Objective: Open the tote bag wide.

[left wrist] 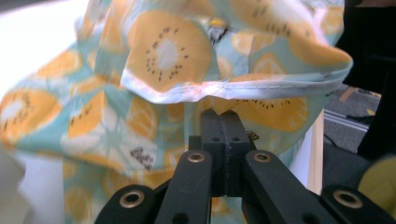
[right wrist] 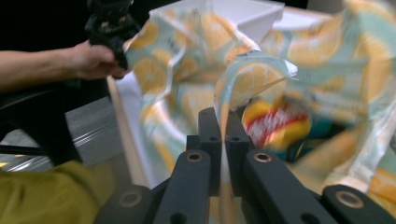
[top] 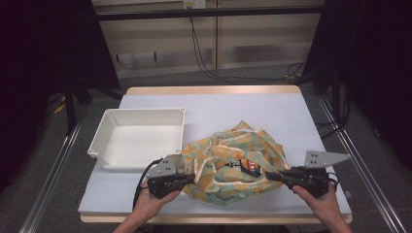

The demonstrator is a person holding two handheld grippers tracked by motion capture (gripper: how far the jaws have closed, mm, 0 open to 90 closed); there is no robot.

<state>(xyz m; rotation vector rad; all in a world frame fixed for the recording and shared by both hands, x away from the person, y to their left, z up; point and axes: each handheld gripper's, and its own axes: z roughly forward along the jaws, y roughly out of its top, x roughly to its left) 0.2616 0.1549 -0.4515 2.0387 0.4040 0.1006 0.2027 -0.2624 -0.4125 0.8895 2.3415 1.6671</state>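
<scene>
Cloth (top: 233, 160): thin woven fabric, matt, soft and crumpled, printed with orange fruit slices on pale teal; stitched white hem shows in my left tool's view. Packet (top: 250, 166) at centre of the high view: glossy, looks like plastic film. Bin (top: 109, 141), left of centre: white hard plastic, smooth, faint sheen. Tabletop (top: 272, 109): matt pale sheet over light wood edging. Left tool (left wrist: 223, 126) and right tool (right wrist: 219, 130): matt black plastic jaws, brassy metal rivets.
</scene>
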